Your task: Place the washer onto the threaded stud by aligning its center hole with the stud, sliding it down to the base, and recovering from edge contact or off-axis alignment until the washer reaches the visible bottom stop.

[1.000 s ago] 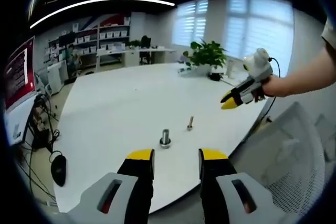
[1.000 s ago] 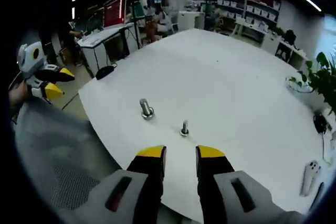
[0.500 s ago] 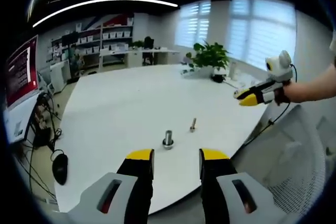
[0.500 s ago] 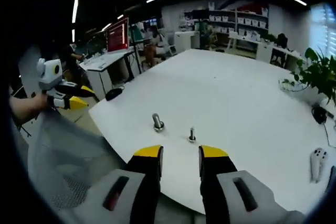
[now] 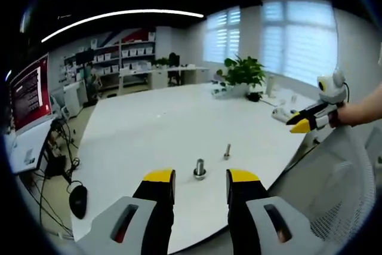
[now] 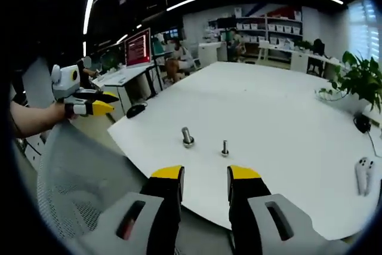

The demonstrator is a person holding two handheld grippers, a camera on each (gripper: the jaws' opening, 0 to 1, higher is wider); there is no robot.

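While both grippers hang back off the near edge, the big white table [image 5: 179, 117] carries very little: two small metal pieces standing close together near that edge, well apart from the clutter at the far side. That bare staging looks deliberate, leaving clear room around the hardware for an approach from above.

From the right gripper view, the mesh chair back [image 6: 77, 177] sits at about 8 o'clock, between the person and the table, and the left gripper [image 6: 98, 107] is seen held over it at 9 o'clock, its jaws nearly together and nothing visible between them. In the left gripper view the right gripper [image 5: 298, 123] hovers at 3 o'clock, off the table edge, also carrying nothing visible. In their own views both grippers show parted jaws with an empty gap.

The larger stud [image 5: 199, 169] stands upright at about 6 o'clock, just above the left gripper's own jaws, on what looks like a wider collar at its base. The slimmer stud [image 5: 227, 151] stands just beside it, toward 5 o'clock, apart from it.

The washer itself is too small to pick out with certainty; the ring at the larger stud's foot may be it, or simply a flange. Threads cannot be resolved at this range.
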